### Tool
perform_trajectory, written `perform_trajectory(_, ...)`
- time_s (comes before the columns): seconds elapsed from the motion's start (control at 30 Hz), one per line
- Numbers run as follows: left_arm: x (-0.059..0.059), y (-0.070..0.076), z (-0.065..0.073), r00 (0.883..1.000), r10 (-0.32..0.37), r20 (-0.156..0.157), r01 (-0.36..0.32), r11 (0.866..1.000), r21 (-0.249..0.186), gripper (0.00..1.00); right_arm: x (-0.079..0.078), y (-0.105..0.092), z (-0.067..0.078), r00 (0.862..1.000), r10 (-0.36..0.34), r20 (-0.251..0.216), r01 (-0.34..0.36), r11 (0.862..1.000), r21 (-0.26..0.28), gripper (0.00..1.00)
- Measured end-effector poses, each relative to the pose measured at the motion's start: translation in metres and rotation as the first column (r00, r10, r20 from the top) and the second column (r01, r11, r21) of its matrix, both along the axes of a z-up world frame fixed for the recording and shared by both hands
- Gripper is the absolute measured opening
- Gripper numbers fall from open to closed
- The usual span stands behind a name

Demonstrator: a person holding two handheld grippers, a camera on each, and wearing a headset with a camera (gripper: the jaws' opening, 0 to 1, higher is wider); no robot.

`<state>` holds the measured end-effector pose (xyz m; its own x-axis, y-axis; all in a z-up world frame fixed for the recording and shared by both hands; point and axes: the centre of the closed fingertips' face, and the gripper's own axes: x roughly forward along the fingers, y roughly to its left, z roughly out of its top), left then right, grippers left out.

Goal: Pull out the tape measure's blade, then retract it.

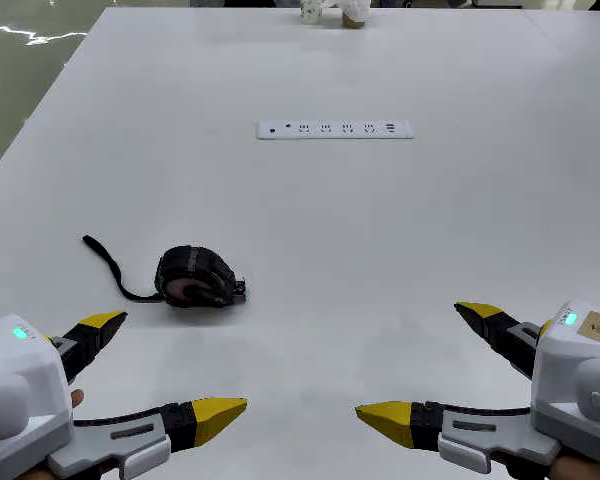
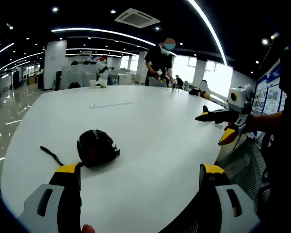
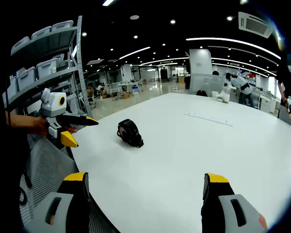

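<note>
Nothing's grabbed at this point. The tape measure [image 1: 195,277] is seen lying on the white worktop [image 1: 400,230], a bit left of centre, with its black wrist strap [image 1: 108,262] trailed out to the left and the blade wound in, as far as can be told. The left hand-held gripper [image 1: 180,362] is held near it, jaws spread wide with nothing between them. The right hand-held gripper [image 1: 409,358] is parked well off to the other side, spread just as wide and likewise empty. The step in hand is judged to be the very first one, the approach, so the pull-out isn't started. What's probably called for next is the case being pinned or clamped by the left one, since it's nearer. The small tab at the blade's end, which looks to be pointed right, would then be pinched by the right one and drawn away along the worktop. That tab is tiny, so a careful line-up would be needed. As for writing, no brand or label can be read on the black case, and the markings on the white power strip [image 1: 334,129] farther back are too small to be made out.
</note>
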<state>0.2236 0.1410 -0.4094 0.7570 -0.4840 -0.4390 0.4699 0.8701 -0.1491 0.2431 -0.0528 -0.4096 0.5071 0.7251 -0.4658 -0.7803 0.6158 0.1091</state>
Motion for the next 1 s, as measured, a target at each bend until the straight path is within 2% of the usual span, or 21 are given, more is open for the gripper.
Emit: perform_trajectory(1.0,0.0030,0.0012,0.0026,1.000,-0.006,0.008,0.005,1.000,0.010,0.99,0.0038,-0.0035,0.0013,1.000,-0.006,0.008,0.006,1.000,-0.005,0.99)
